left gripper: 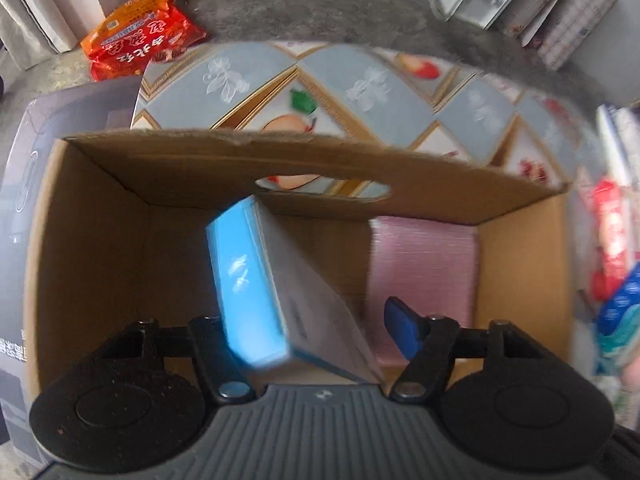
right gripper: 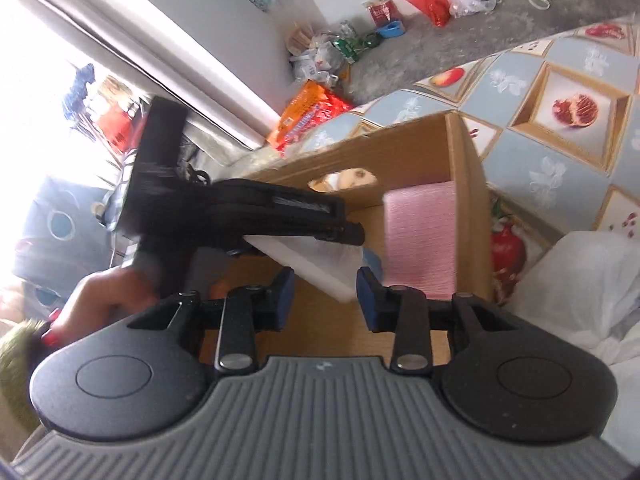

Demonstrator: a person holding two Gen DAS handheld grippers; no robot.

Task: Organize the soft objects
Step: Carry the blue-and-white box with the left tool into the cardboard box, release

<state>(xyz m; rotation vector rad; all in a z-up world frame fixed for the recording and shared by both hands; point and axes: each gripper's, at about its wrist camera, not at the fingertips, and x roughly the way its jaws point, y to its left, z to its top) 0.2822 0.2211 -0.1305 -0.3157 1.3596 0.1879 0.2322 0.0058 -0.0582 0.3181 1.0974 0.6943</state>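
Between the blue pads of the left gripper point(left gripper: 320, 320), over the open cardboard box point(left gripper: 100, 240), a blue-and-white tissue pack point(left gripper: 256, 280) hangs tilted, its lower end toward the box floor. The right-hand pad point(left gripper: 400, 326) stands clear of the pack; the other pad is hidden behind it, so whether the pack is pinched cannot be told. A pink pack point(left gripper: 424, 264) stands upright against the box's right wall, just beside the blue one. Beyond the box's far wall, with its oval handle hole, lies a tablecloth point(left gripper: 376, 92) printed with fruit, and past the table's far left corner an orange snack bag point(left gripper: 140, 36) sits on the floor.

The right gripper point(right gripper: 325, 296) hovers at the box's near edge, jaws parted with nothing pressed between them; the white face of the tissue pack point(right gripper: 316, 264) lies just beyond its pads. A hand point(right gripper: 104, 300) holds the left gripper's black body above the box.
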